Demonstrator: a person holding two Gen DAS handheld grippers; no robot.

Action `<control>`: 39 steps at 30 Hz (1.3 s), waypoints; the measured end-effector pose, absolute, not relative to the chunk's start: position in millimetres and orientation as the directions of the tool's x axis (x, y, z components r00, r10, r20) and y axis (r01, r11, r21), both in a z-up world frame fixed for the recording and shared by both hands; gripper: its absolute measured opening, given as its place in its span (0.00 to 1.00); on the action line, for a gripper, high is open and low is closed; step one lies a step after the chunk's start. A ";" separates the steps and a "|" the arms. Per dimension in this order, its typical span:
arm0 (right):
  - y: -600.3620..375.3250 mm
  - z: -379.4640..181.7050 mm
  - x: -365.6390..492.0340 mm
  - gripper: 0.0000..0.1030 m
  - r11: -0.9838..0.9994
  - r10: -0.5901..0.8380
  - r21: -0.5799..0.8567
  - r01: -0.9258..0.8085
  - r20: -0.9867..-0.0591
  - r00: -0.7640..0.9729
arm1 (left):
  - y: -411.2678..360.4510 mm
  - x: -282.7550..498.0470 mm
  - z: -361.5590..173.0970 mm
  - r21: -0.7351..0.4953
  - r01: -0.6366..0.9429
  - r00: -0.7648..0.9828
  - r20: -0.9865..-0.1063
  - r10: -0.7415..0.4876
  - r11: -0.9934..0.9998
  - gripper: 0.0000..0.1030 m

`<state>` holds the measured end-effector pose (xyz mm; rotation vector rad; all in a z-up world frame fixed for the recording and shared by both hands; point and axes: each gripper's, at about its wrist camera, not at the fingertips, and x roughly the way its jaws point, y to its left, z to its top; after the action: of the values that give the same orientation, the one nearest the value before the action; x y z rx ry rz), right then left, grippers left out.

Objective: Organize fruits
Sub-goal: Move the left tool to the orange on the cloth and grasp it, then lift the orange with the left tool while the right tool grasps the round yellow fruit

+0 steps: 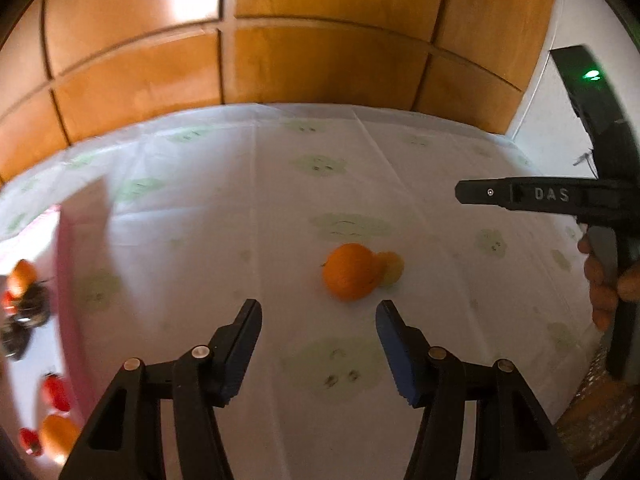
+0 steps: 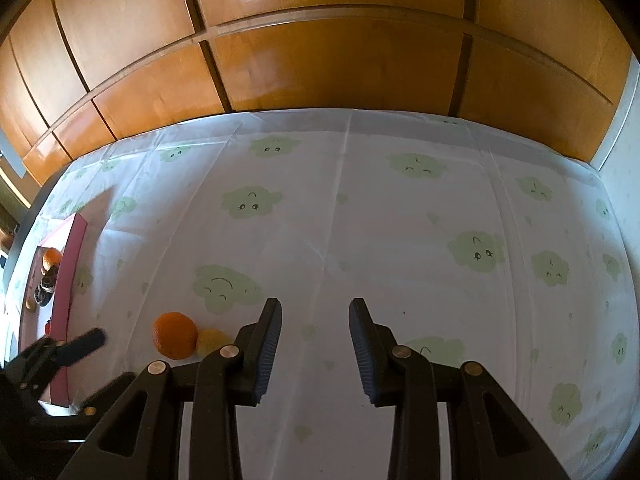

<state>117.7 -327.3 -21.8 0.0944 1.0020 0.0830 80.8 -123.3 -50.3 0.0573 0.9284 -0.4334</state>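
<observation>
An orange (image 1: 350,272) lies on the cloud-print tablecloth, and a small yellow fruit (image 1: 392,268) touches its right side. My left gripper (image 1: 319,305) is open just short of the orange, with nothing between its fingers. In the right wrist view the orange (image 2: 175,335) and the yellow fruit (image 2: 212,342) sit to the lower left. One left finger (image 2: 86,342) reaches in beside them. My right gripper (image 2: 316,302) is open over bare cloth and holds nothing.
A pink-rimmed tray (image 1: 80,240) (image 2: 72,256) at the table's left holds an orange fruit (image 1: 22,276), red fruits (image 1: 56,392) and dark ones. A hand (image 1: 600,292) grips the right tool at the right edge. Wooden panels (image 2: 320,60) back the table.
</observation>
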 end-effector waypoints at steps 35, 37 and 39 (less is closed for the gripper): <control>-267.4 -55.6 120.8 0.34 0.941 0.312 0.230 -0.247 -0.871 0.380 | -122.6 68.6 -72.2 -0.209 0.449 0.481 -0.763 -0.432 0.869 0.39; -262.6 -59.9 122.1 0.34 0.942 0.303 0.216 -0.258 -0.878 0.371 | -122.2 70.9 -77.6 -0.208 0.440 0.474 -0.772 -0.422 0.874 0.39; -260.3 -63.9 123.1 0.34 0.943 0.292 0.201 -0.265 -0.883 0.367 | -119.3 72.2 -82.4 -0.225 0.426 0.464 -0.777 -0.425 0.876 0.39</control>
<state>123.1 -260.3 -63.9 0.0265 1.1398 0.3579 72.2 -119.3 -82.4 0.0005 0.9549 -0.5225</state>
